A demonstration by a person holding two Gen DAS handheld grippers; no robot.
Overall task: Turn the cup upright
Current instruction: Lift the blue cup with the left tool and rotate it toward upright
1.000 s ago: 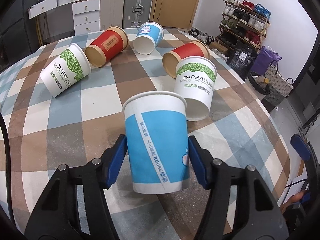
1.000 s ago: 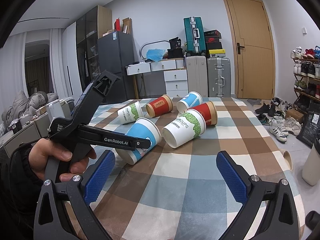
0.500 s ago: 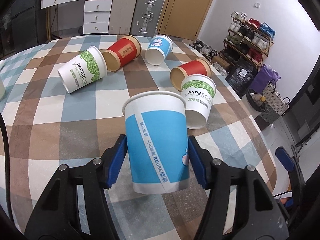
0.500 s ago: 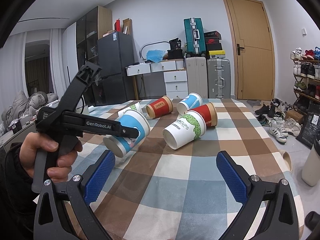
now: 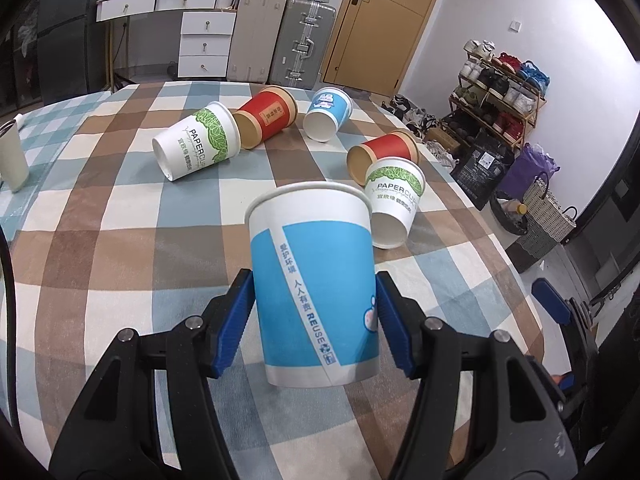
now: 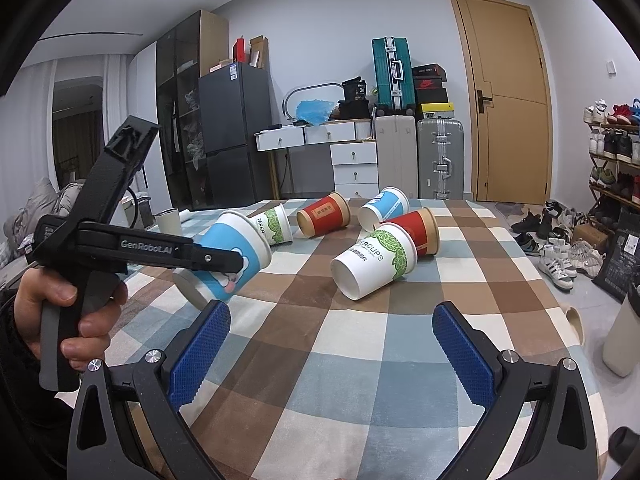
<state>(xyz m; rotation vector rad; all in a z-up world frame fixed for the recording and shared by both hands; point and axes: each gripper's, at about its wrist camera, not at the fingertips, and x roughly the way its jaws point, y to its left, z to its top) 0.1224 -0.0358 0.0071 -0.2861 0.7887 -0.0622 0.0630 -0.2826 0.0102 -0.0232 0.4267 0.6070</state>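
Between the blue pads of the left gripper (image 5: pixel 314 322), pinched at both sides: blue-and-white paper cup (image 5: pixel 314 288), lifted off the checked tablecloth (image 5: pixel 120 220), tilted, rim toward 12 o'clock. Five more cups lie tipped beyond, 11 to 1 o'clock. Right gripper (image 6: pixel 330 350): jaws spread wide, holding nothing.

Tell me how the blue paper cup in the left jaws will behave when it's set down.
The blue paper cup looks thin-walled and empty, so probably light and crushable. Its tapered round body would likely roll in an arc if released tilted, like the red cup lying nearby.
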